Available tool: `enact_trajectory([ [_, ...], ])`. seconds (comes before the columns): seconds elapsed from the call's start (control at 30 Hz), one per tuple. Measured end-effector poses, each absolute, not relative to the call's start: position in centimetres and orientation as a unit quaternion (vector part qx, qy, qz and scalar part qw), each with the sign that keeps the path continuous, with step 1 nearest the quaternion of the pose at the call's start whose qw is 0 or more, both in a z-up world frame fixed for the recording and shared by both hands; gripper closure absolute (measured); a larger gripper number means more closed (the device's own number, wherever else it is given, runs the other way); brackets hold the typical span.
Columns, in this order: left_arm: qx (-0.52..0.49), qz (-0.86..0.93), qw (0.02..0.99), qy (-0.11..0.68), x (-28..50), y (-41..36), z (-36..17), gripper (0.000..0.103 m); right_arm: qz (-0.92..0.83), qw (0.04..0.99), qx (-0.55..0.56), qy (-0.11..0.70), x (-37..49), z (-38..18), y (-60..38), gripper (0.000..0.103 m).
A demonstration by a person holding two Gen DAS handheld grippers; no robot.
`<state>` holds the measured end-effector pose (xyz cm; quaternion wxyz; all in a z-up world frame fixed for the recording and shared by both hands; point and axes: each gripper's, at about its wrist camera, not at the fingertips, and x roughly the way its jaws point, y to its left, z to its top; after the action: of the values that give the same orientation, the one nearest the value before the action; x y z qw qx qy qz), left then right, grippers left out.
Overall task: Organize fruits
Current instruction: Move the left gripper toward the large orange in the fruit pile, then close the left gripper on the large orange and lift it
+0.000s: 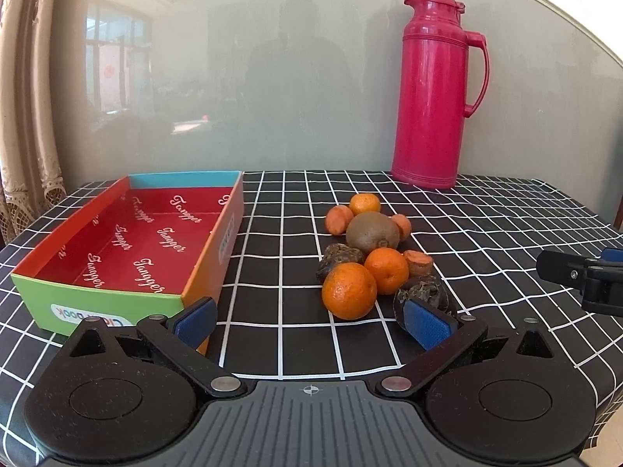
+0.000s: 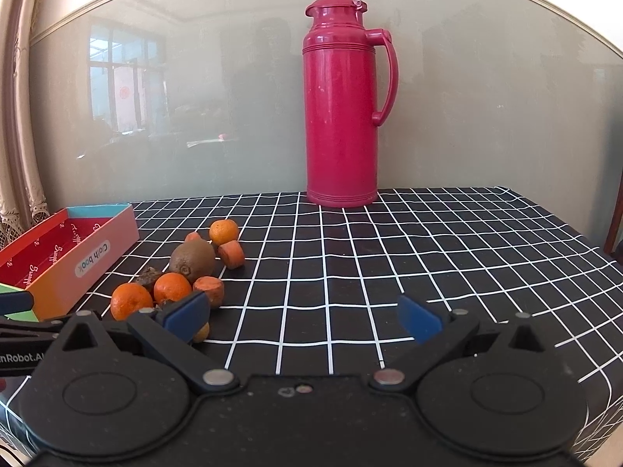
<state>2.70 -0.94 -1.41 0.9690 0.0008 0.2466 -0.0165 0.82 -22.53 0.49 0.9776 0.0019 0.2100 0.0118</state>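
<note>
A pile of fruit lies on the checked tablecloth: a brown kiwi (image 1: 372, 232), three tangerines, the nearest one (image 1: 349, 290), several carrot pieces (image 1: 418, 262) and two dark wrinkled fruits (image 1: 338, 258). An open colourful box (image 1: 128, 241) with a red inside stands left of the pile and holds nothing. My left gripper (image 1: 311, 321) is open and empty, low in front of the pile, its right pad close to a dark fruit. My right gripper (image 2: 303, 317) is open and empty, to the right of the pile (image 2: 192, 258); it also shows at the left wrist view's right edge (image 1: 584, 276).
A tall pink thermos (image 1: 434, 89) stands at the back of the table against a glossy grey wall panel. A beige curtain (image 1: 27, 116) hangs at the far left. The table's right edge (image 2: 595, 249) drops off beside a wooden chair part.
</note>
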Motion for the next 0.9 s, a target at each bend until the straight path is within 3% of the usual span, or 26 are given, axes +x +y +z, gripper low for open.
enact_trajectory([
  [0.03, 0.002, -0.019, 0.967, 0.253, 3.0, -1.0, -1.5, 0.022, 0.009, 0.977, 0.004, 0.212, 0.9, 0.5, -22.6, 0.000],
  [0.07, -0.002, -0.022, 0.965, 0.260, 3.4, -1.1, -1.7, 0.025, 0.005, 0.977, 0.006, 0.214, 1.0, 0.4, -22.8, 0.000],
  [0.3, -0.007, -0.028, 0.962, 0.271, 4.8, -1.5, -2.3, 0.025, -0.014, 0.974, 0.012, 0.226, 1.5, 0.0, -23.3, 0.000],
  [0.43, -0.007, -0.035, 0.960, 0.279, 5.6, -1.7, -2.5, 0.034, -0.018, 0.973, 0.014, 0.230, 1.8, -0.1, -23.5, 0.000],
  [0.6, -0.001, -0.040, 0.958, 0.283, 7.0, -2.1, -2.7, 0.036, -0.017, 0.973, 0.020, 0.231, 2.2, 0.0, -23.5, 0.000],
  [0.8, -0.003, -0.050, 0.954, 0.295, 8.9, -2.6, -3.1, 0.047, -0.020, 0.972, 0.020, 0.234, 3.3, -0.1, -23.4, 0.000],
  [0.9, -0.014, -0.059, 0.949, 0.309, 9.6, -2.7, -3.6, 0.061, -0.022, 0.971, 0.019, 0.238, 3.6, -0.2, -23.4, 0.000],
])
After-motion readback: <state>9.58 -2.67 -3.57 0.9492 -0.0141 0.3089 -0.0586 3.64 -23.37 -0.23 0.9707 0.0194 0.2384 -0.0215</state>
